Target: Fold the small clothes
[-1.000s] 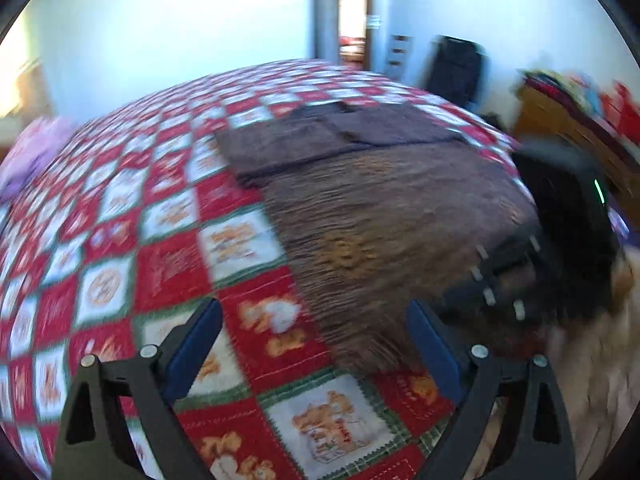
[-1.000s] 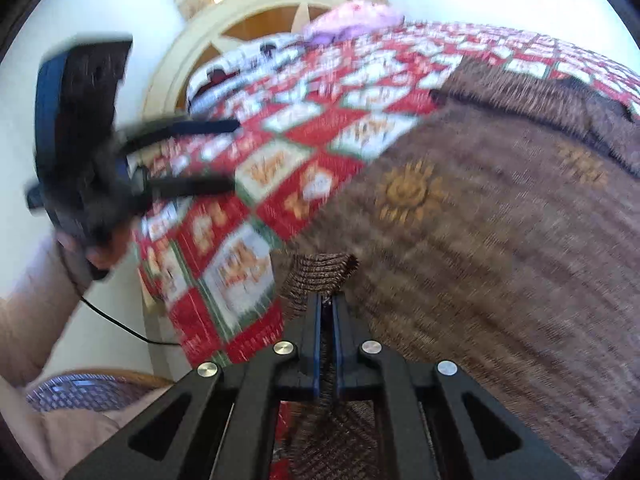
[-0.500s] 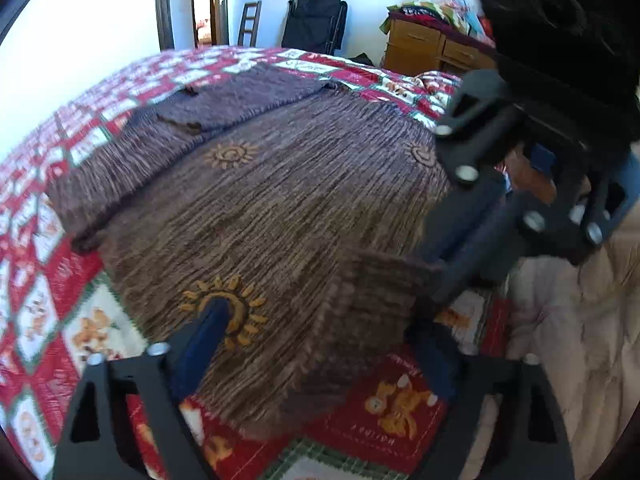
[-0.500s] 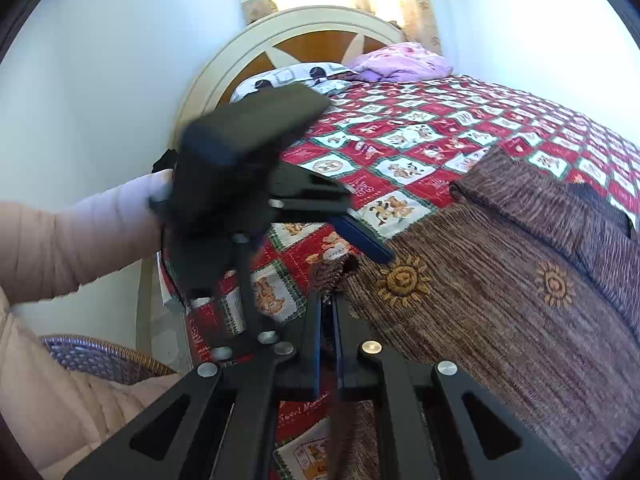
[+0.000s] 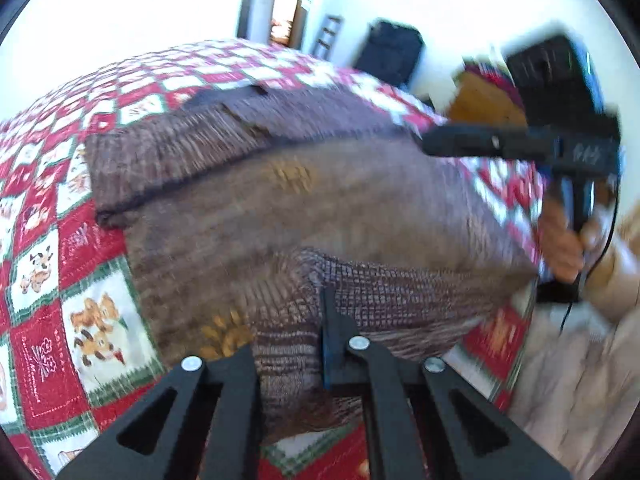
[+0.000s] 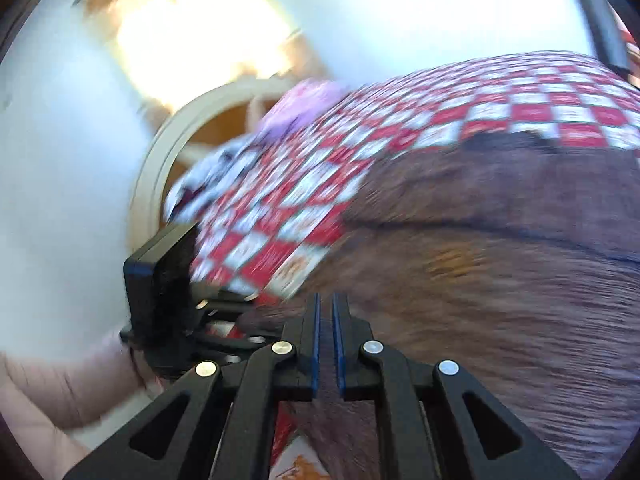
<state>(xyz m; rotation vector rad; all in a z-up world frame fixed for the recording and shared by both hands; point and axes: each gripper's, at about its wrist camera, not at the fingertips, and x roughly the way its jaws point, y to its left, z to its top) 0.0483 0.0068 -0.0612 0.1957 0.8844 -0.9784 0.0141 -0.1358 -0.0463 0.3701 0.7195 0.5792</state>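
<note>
A brown knit garment [image 5: 320, 208] with orange sun patterns lies spread on the red-and-white quilted bed [image 5: 48, 264]. My left gripper [image 5: 316, 320] is shut on the garment's near hem, which bunches up around the fingers. My right gripper [image 6: 326, 320] has its jaws nearly closed, with only a thin slot between the blue pads and no cloth visible between them; the garment [image 6: 500, 300] lies beyond and to the right. In the left wrist view the right gripper [image 5: 520, 144] is held above the garment's right edge. In the right wrist view the left gripper [image 6: 168, 292] is at lower left.
A rounded cream headboard [image 6: 160, 168] and a pink cloth [image 6: 304, 100] lie at the bed's head. A doorway [image 5: 288, 4], a dark bag [image 5: 392, 56] and a wooden dresser [image 5: 480, 100] stand beyond the bed's foot. Both views are motion-blurred.
My left gripper has closed on the garment's near hem. My right gripper no longer shows cloth between its pads and has lifted up and away to the garment's right side.
</note>
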